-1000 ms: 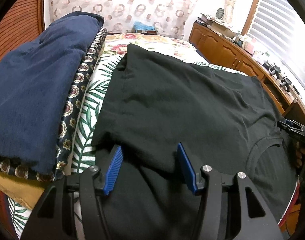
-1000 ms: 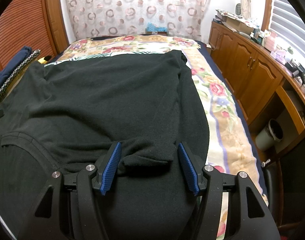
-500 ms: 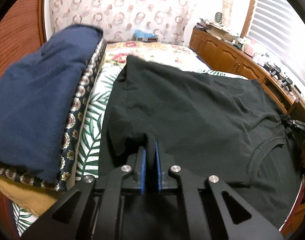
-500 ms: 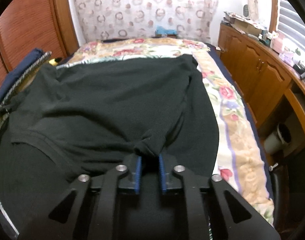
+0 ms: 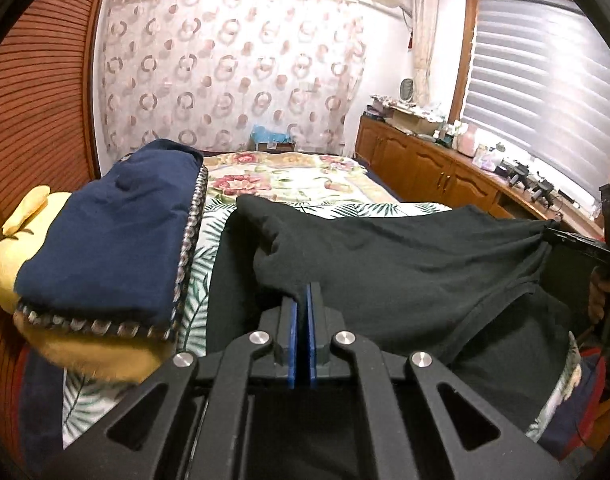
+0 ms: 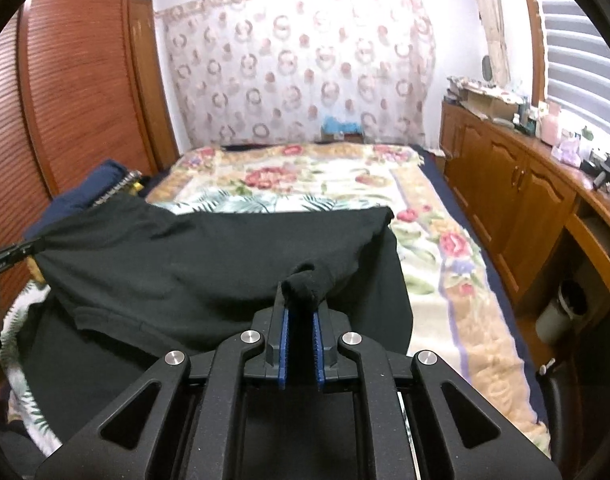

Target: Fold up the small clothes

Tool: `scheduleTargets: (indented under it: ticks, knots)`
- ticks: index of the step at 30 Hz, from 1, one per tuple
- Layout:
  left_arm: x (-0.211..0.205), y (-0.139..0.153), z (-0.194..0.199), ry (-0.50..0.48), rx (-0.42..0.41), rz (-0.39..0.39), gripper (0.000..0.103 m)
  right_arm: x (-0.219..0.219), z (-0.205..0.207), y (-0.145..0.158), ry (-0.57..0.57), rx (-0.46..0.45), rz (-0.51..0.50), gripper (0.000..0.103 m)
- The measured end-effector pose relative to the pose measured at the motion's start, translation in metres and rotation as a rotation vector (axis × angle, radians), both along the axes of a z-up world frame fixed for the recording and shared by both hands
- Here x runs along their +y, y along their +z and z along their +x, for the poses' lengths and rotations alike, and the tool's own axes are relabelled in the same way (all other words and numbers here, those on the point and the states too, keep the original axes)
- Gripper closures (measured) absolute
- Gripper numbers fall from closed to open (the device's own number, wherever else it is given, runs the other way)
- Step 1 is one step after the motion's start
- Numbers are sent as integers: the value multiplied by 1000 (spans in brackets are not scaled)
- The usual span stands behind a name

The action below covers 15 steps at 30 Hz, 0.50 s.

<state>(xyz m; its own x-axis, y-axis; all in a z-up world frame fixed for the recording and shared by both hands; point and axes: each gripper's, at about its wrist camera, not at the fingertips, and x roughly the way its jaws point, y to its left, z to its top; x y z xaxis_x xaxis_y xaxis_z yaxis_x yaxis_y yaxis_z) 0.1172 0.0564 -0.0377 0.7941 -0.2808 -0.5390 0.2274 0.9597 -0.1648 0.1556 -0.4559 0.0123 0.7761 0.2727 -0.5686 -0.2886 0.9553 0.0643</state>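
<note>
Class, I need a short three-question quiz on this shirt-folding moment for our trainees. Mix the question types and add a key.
1. True or false: both the left tongs and the right tongs are clamped on the black shirt.
2. What lies on the bed to the left of the black shirt?
A. a folded navy garment on a yellow cushion
B. a pile of white towels
C. an open suitcase
3. Fill in: the shirt's near edge is ___ the bedspread, not lying flat on it.

Key:
1. True
2. A: the navy garment rests on the yellow cushion.
3. lifted off
</note>
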Motion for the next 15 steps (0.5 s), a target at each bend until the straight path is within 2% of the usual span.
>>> scheduleTargets:
  ticks: [3,15]
  knots:
    - [9,-2,-17,-8,12,-16,102,-3,-21,4,16,-7,5,96]
    - [-3,-15,-74,-22,61,-23,102,-6,-89,5,46,34,-11,96]
